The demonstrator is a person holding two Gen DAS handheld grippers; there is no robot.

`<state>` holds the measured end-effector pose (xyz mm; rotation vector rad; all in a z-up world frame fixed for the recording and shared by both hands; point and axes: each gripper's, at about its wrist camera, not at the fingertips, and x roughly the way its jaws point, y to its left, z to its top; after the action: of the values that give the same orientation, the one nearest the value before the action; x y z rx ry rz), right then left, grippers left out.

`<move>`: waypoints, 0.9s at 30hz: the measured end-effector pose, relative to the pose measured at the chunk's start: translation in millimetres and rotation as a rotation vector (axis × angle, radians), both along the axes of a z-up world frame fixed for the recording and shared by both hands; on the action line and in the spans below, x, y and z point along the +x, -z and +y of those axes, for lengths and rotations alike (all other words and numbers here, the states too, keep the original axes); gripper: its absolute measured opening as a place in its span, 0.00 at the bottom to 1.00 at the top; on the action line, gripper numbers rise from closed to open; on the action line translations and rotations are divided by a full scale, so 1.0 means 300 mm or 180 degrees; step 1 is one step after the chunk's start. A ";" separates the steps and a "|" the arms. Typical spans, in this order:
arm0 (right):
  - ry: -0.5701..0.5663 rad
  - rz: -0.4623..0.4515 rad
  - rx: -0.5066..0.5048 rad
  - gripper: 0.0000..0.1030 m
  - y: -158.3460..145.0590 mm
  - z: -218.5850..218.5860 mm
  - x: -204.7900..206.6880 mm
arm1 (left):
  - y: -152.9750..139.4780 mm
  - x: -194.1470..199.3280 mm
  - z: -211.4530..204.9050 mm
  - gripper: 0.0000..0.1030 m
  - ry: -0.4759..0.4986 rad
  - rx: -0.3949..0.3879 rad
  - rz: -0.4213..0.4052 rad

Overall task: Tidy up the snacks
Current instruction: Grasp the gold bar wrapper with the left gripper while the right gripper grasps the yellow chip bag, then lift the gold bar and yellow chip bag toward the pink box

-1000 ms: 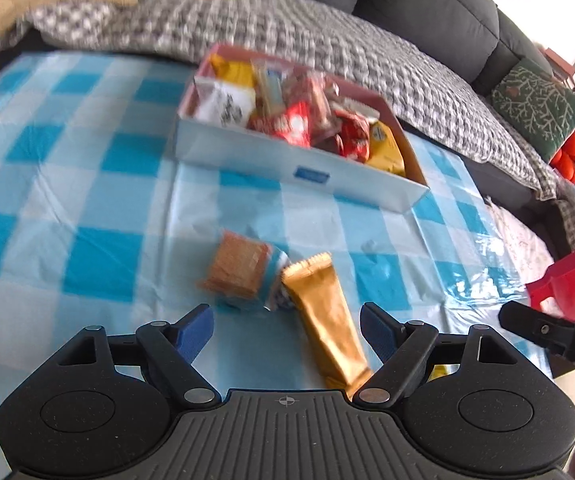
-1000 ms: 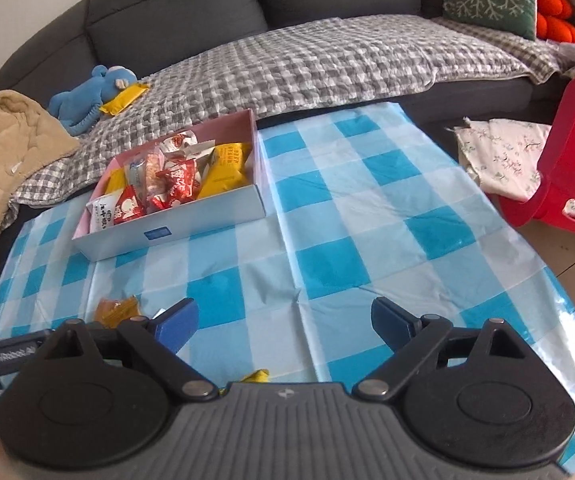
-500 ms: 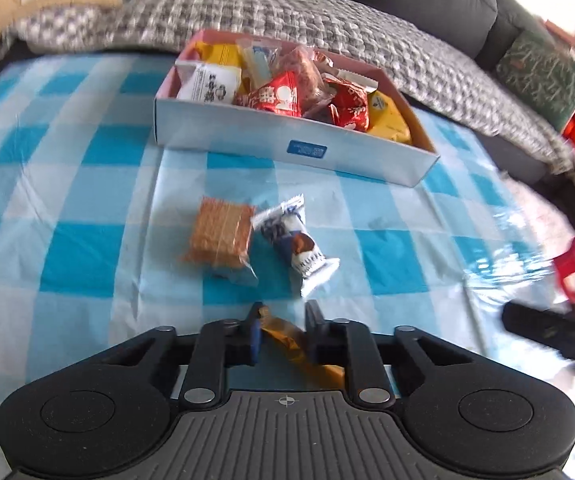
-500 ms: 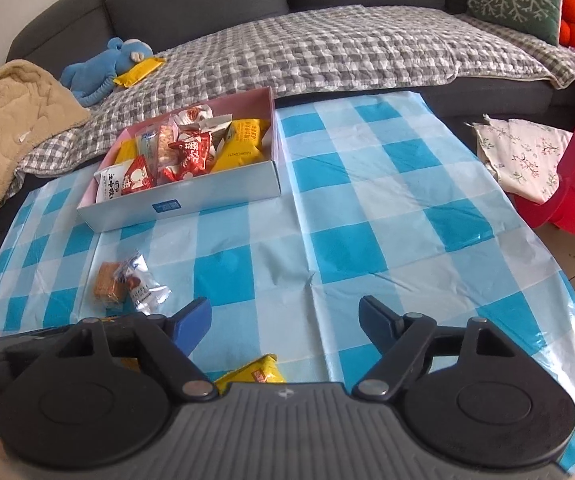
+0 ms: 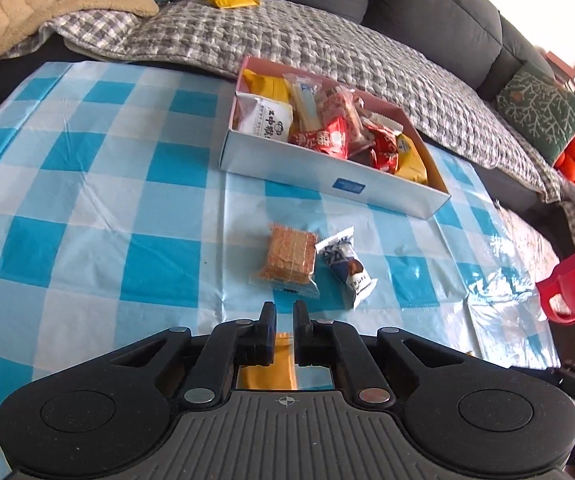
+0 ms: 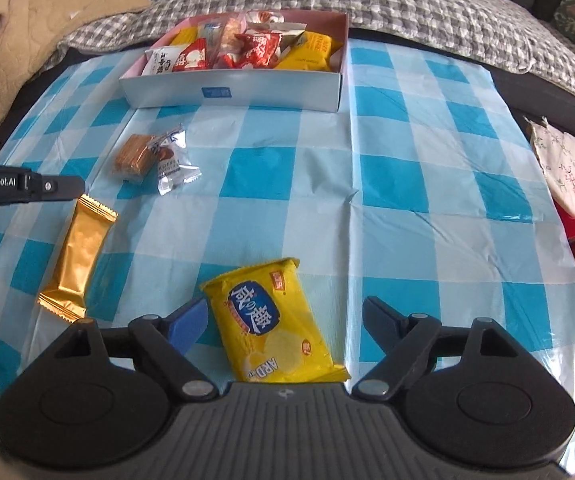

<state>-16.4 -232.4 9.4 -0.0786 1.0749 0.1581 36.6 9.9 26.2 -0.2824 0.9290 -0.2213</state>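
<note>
Left claw (image 5: 284,316) pinching gold wrapper (image 6: 77,258) by its top edge, hanging clear of surface | right claw (image 6: 285,316) spread over yellow chip bag (image 6: 275,322) | tip: carry gold wrapper level over snack box (image 5: 329,180), release low.

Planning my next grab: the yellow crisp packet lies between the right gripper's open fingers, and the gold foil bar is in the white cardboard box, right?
No. The gold foil bar is outside the white cardboard box, over the checked tablecloth, its end held by the left gripper, as the right wrist view shows. The rest holds.
</note>
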 end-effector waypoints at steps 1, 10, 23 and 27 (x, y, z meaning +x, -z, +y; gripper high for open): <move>-0.0020 0.0042 -0.0031 0.78 0.009 0.008 0.002 | 0.007 0.002 0.000 0.07 0.0016 -0.0024 0.0036; -0.0100 0.0155 -0.0121 0.49 0.038 0.029 0.011 | 0.085 -0.027 -0.024 0.62 0.0027 0.0265 0.0443; 0.0215 -0.0131 0.0290 0.46 -0.017 -0.021 0.026 | 0.094 -0.105 -0.158 0.26 0.0315 0.1147 0.0077; 0.0302 -0.0209 0.0454 0.46 -0.028 -0.039 0.036 | 0.075 -0.083 -0.104 0.26 0.0219 0.0834 0.0099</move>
<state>-5.6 -244.0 17.9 0.0949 0.9968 0.1453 11.7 -21.4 3.7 -0.0121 0.9876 -0.1565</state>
